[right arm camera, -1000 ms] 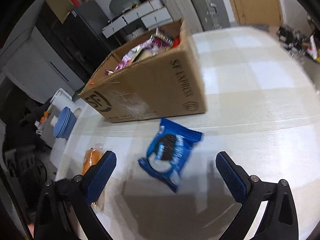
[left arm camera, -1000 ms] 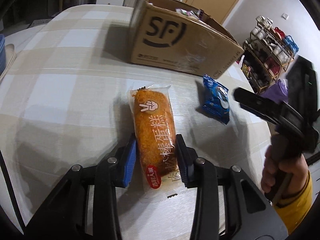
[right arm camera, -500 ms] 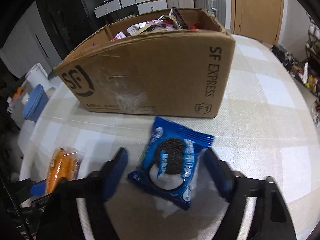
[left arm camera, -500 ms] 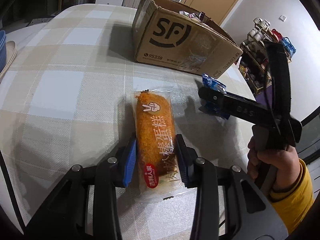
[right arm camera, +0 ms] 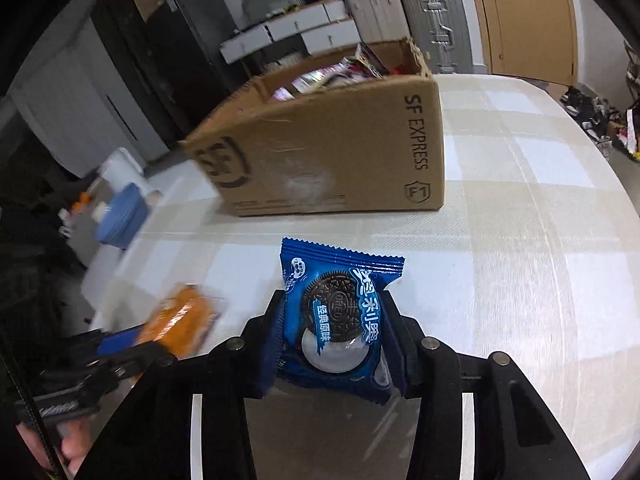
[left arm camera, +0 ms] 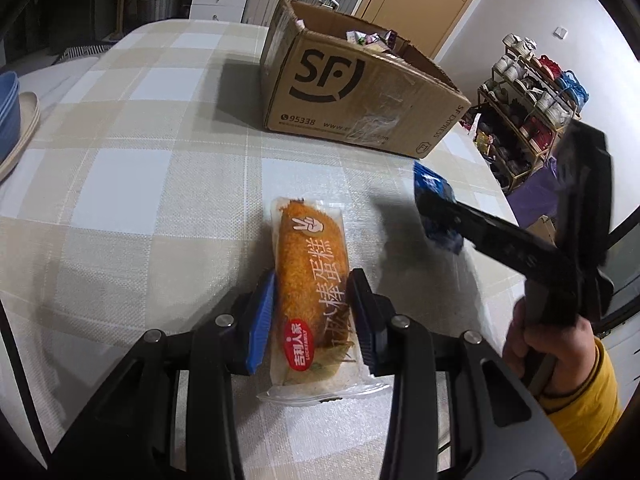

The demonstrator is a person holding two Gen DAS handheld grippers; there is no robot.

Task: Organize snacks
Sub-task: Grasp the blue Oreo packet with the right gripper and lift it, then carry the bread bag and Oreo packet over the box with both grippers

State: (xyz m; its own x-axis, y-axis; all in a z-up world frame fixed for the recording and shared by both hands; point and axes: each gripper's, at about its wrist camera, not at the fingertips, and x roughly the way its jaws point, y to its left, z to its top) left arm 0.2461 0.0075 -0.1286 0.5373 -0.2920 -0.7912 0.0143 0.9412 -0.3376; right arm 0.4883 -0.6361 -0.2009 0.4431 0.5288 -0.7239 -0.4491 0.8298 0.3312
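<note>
An orange cake bar [left arm camera: 308,240] in a clear wrapper lies lengthwise on the checked tablecloth, and my left gripper [left arm camera: 311,280] is shut on its near half. A blue Oreo packet [right arm camera: 340,312] sits between the pads of my right gripper [right arm camera: 331,300], whose jaws are closing, with both pads pressed against the packet's sides. In the left wrist view the right gripper [left arm camera: 436,216] reaches in from the right and covers most of the blue packet [left arm camera: 434,186]. The open SF cardboard box [left arm camera: 360,92] holds several snack packs and stands just beyond both snacks.
The table [left arm camera: 140,140] has a beige and white checked cloth. A stack of blue bowls [left arm camera: 8,112] stands past its left edge. A shelf rack with cups [left arm camera: 532,92] is off the right side. A hand in a yellow sleeve [left arm camera: 560,360] grips the right tool.
The right gripper's jaws came in from wide apart onto the sides of the blue Oreo packet. The left gripper kept its hold on the cake bar and shifted a little across the table.
</note>
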